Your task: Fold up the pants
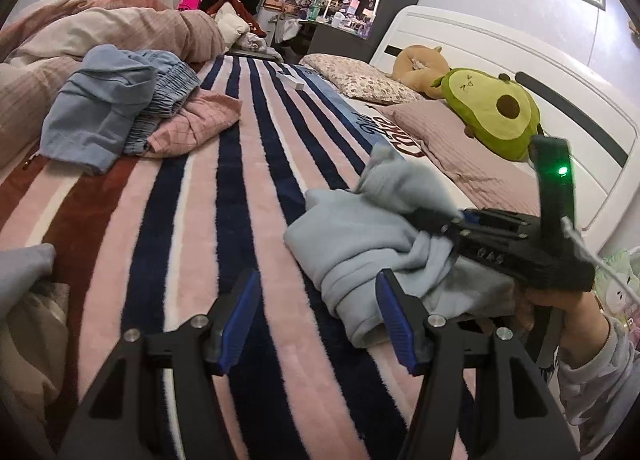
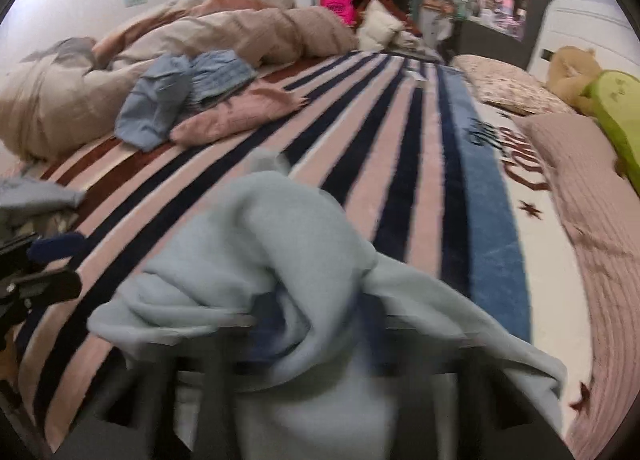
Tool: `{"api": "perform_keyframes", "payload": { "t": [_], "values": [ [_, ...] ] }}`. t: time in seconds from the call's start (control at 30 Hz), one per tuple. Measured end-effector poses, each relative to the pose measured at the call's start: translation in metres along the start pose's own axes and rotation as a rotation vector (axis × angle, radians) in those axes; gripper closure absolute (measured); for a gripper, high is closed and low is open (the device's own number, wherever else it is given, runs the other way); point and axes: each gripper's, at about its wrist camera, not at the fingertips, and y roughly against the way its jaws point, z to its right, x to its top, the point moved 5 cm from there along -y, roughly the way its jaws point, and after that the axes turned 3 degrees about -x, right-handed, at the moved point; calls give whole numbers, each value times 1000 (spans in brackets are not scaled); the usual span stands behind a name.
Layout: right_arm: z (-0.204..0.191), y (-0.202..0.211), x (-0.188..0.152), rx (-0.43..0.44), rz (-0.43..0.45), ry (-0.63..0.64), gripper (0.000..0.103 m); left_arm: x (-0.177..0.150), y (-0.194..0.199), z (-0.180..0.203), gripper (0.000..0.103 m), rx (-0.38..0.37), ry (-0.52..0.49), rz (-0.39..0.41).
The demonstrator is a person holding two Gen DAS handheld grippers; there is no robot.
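Light blue pants (image 1: 360, 256) lie bunched on the striped blanket (image 1: 192, 228). My left gripper (image 1: 316, 320) is open and empty, low over the blanket just left of the bundle; its right finger (image 1: 396, 324) is beside the cloth. My right gripper (image 1: 440, 220) is shut on the pants, lifting a fold. In the right wrist view the pants (image 2: 280, 260) drape over my right gripper (image 2: 316, 324) and hide most of its fingers; the view is blurred. The left gripper's (image 2: 48, 260) fingers show at the left edge there.
A pile of blue and pink clothes (image 1: 128, 108) lies further up the bed beside a rumpled duvet (image 1: 100, 28). Pillows (image 1: 360, 80) and an avocado plush (image 1: 492, 112) lie along the headboard (image 1: 520, 72). Grey cloth (image 1: 24, 272) is at the left edge.
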Motion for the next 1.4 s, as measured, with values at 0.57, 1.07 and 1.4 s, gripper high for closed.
{"api": "perform_keyframes", "payload": {
  "t": [0.57, 1.07, 1.4],
  "values": [
    [71, 77, -76, 105, 18, -336, 50, -3, -28, 38, 47, -33, -47, -68],
    [104, 85, -80, 47, 1, -421, 99, -16, -41, 29, 47, -2, -67, -119],
    [107, 102, -67, 112, -7, -335, 52, 8, -15, 39, 47, 10, -77, -41]
  ]
}}
